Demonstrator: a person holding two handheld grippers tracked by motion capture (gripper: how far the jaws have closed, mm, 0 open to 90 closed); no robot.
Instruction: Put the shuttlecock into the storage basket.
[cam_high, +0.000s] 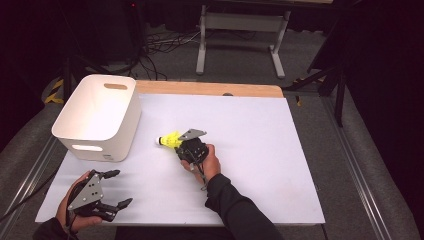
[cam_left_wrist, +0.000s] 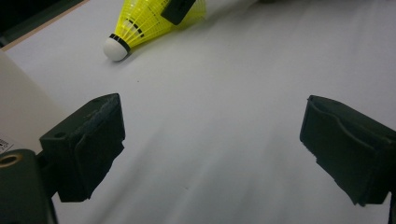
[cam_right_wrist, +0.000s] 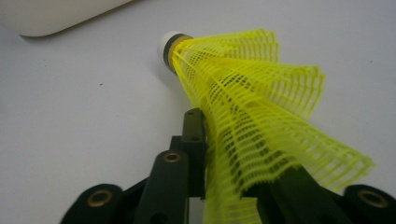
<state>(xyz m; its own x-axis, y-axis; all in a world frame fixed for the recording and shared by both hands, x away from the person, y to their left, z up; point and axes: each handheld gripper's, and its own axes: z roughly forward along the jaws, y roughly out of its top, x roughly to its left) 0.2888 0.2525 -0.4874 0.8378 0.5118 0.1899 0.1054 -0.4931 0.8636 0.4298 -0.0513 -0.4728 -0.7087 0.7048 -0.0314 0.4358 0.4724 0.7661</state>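
Your right gripper (cam_right_wrist: 233, 186) pinches the yellow shuttlecock (cam_right_wrist: 252, 116) by its skirt, ready to lift toward the white bin (cam_high: 100, 115); your left gripper (cam_high: 112, 190) rests wide open and empty on the bench (cam_high: 260, 125).

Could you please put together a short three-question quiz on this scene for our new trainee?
1. True or false: the right gripper has its jaws closed on the yellow skirt of the shuttlecock.
2. Which way does the shuttlecock's white cork tip point in the high view: (a) toward the white bin, (b) toward the table's right edge, (c) straight up?
3. What does the left gripper hold?

Key: 1. True; the mesh is squashed between the jaws. 2. (a). 3. Nothing; its jaws stand wide apart over the bare white table.
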